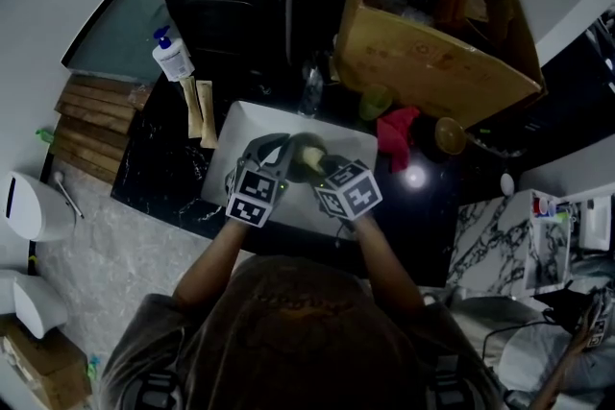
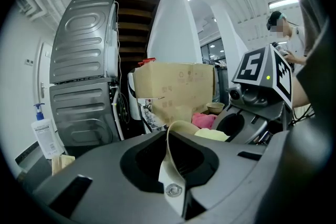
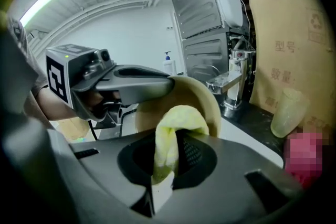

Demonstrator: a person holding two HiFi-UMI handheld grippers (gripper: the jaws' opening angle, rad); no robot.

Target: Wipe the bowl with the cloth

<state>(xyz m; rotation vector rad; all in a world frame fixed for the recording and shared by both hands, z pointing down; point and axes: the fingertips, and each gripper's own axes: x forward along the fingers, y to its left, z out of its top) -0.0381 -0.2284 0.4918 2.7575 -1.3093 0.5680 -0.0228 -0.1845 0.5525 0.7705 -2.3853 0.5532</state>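
Dark stone counter (image 1: pixel 159 173) carrying white sink (image 1: pixel 240 125). Cardboard box (image 1: pixel 432 62) standing behind it, soap bottle (image 1: pixel 173 58) sitting at left, pink rag (image 1: pixel 396 132) lying just right of sink. Both grippers meeting over basin. Left gripper (image 2: pixel 173 165) clamping thin rim of beige bowl (image 2: pixel 169 144), holding it tipped on edge above sink. Right gripper (image 3: pixel 165 165) pinching folded yellow cloth (image 3: pixel 170 139), cloth bulging up against bowl's inner side.
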